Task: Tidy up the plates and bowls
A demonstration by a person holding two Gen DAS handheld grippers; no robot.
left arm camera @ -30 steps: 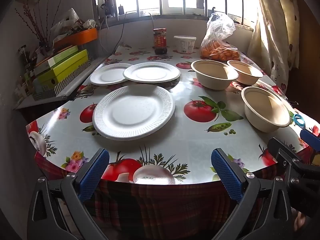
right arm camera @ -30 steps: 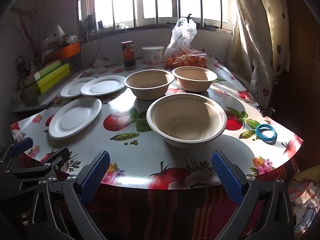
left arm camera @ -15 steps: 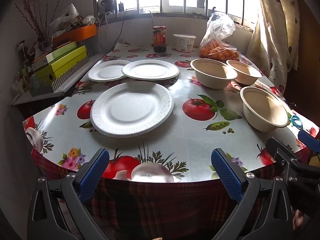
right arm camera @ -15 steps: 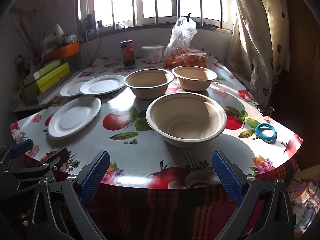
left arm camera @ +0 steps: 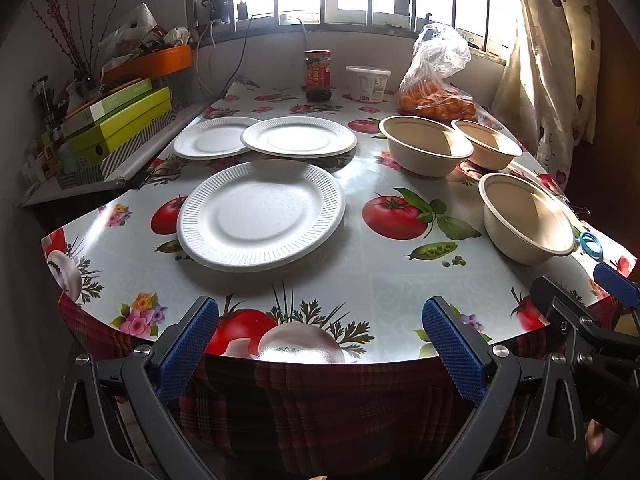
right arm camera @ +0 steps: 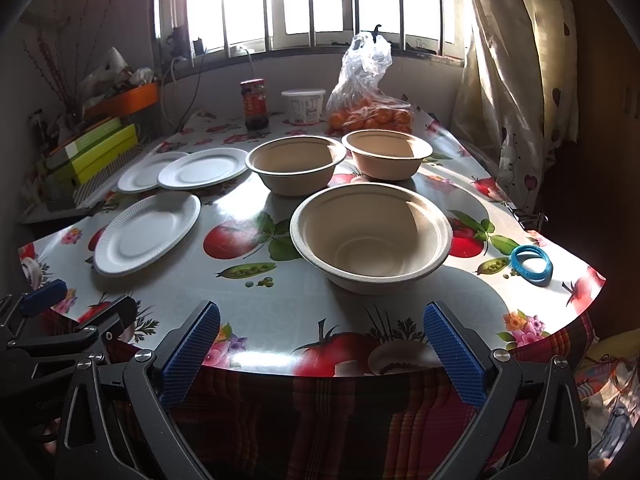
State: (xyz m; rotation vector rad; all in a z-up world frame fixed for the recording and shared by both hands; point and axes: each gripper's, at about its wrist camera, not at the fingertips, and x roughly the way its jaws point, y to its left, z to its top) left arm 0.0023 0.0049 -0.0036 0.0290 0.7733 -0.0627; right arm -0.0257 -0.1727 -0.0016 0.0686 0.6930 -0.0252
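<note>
Currently both hand-held grippers sit off the near edge of the surface (left arm camera: pixel 352 292), holding nothing

Left to right:
- stack of green boxes (left arm camera: pixel 116 120) on a side shelf, off the surface's left edge
- far-left white plate (left arm camera: pixel 208 138), its right rim tucked under the second white plate (left arm camera: pixel 298 136)
- near white plate (left arm camera: pixel 260 214) lies alone, closer to the edge, apart from the other two
- left hand-held gripper (left arm camera: pixel 318 344) lines up roughly with the near white plate; blue pads wide apart, empty, just short of the surface edge
- dark jar (left arm camera: pixel 318 76) and white tub (left arm camera: pixel 367 83) at the back near the window wall
- big far bowl (right arm camera: pixel 295 168) and smaller far bowl (right arm camera: pixel 386 153) side by side; touching or not, cannot tell
- bag of oranges (right arm camera: pixel 370 114) behind them
- near bowl (right arm camera: pixel 371 234) stands upright, empty, apart from the other two
- right hand-held gripper (right arm camera: pixel 318 346) faces the near bowl; pads spread wide, empty, short of the edge
- blue ring (right arm camera: pixel 531 263) near the right edge, beside the near bowl but clear of it

All plates and bowls rest on the surface, unstacked except the overlapping pair of plates
</note>
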